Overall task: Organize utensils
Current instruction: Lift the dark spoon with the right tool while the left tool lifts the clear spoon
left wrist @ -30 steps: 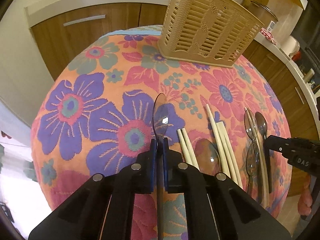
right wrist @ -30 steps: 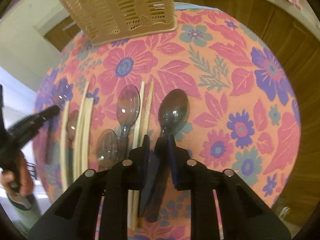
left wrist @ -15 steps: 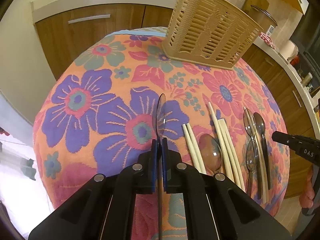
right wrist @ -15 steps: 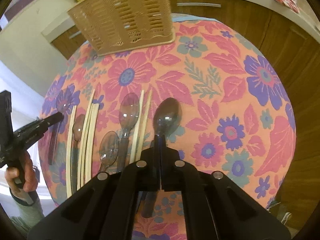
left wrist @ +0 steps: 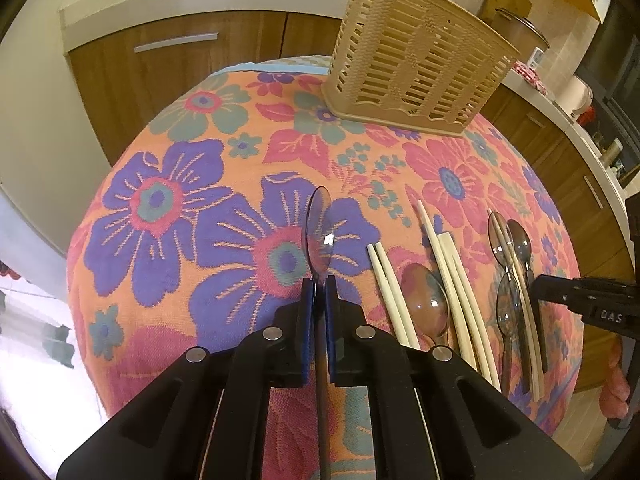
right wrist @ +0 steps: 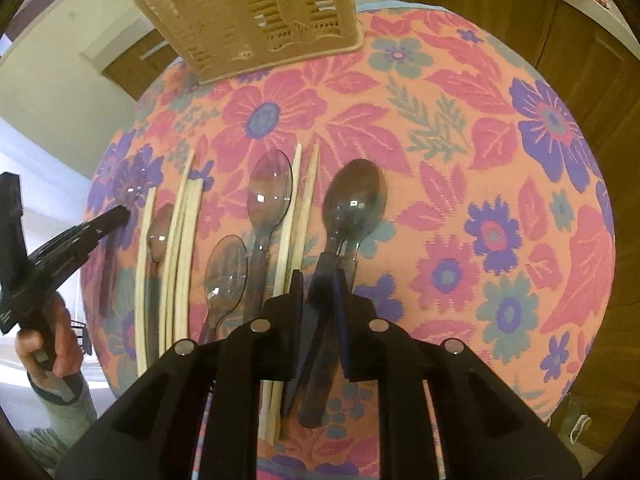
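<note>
My left gripper (left wrist: 319,292) is shut on a clear plastic spoon (left wrist: 319,236) and holds it on edge above the floral cloth. My right gripper (right wrist: 319,292) has its jaws apart around the handle of a dark smoky spoon (right wrist: 354,200) that lies on the cloth. Between them lie several cream chopsticks (right wrist: 180,248) and clear spoons (right wrist: 269,196); these also show in the left wrist view, chopsticks (left wrist: 452,280) and a spoon (left wrist: 426,304). A beige slotted utensil basket (left wrist: 416,52) stands at the far side of the table, also in the right wrist view (right wrist: 256,8).
The round table carries an orange floral cloth (left wrist: 200,184). Wooden cabinets (left wrist: 168,80) and a white counter run behind it. The right gripper shows at the right edge of the left wrist view (left wrist: 588,300); the left gripper and hand show at the left of the right wrist view (right wrist: 60,256).
My right gripper's jaws closed on the dark spoon's handle half a second ago and have now parted again. My left gripper has kept its clear spoon and lifted slightly.
</note>
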Tool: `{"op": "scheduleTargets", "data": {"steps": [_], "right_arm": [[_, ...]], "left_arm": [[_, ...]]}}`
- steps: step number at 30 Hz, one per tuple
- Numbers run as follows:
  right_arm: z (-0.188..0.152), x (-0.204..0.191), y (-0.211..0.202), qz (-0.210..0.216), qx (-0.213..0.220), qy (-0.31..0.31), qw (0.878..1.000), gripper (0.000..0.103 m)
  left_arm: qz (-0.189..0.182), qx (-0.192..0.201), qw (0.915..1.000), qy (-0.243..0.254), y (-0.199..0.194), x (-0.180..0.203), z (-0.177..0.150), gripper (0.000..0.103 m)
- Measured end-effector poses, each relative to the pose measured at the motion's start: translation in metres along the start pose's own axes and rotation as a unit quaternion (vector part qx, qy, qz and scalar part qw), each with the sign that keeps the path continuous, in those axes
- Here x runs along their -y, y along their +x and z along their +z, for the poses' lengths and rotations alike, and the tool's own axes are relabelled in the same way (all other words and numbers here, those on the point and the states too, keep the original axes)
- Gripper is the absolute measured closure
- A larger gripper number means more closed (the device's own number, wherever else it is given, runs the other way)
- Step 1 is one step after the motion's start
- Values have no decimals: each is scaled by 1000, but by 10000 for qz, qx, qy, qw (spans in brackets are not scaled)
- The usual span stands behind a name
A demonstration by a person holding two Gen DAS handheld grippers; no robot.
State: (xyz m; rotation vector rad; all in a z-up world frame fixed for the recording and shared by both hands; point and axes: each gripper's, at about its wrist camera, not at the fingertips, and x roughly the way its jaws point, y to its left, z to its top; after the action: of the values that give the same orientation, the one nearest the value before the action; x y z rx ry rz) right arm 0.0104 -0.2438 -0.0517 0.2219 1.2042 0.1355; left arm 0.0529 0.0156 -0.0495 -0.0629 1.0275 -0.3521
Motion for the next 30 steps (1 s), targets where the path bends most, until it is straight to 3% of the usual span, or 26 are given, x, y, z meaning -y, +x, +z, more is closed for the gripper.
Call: {"op": "scheduleTargets", "data": {"steps": [8,21,27,29,30], "right_arm": [[15,-8,13,-153,-162,94,9997,87],[33,28,13,187,-430,774,9959,87],[38,6,18,-479,-532,379,9967,86],[40,-8,21,-802,-603,95,9949,87],[40,-12,23,-904,-623,-10,9940,87]], "left_arm": [[-92,40,9999,-5,-1,-3,-2,99],[-329,-72,9994,96,0,-5,0,91],[-272,-165,9988,384,-2,3,-1,73],[-137,-228,9980,580,-4,7,-2,60],[6,-260,9972,706,-4,10,-3,58]]}}
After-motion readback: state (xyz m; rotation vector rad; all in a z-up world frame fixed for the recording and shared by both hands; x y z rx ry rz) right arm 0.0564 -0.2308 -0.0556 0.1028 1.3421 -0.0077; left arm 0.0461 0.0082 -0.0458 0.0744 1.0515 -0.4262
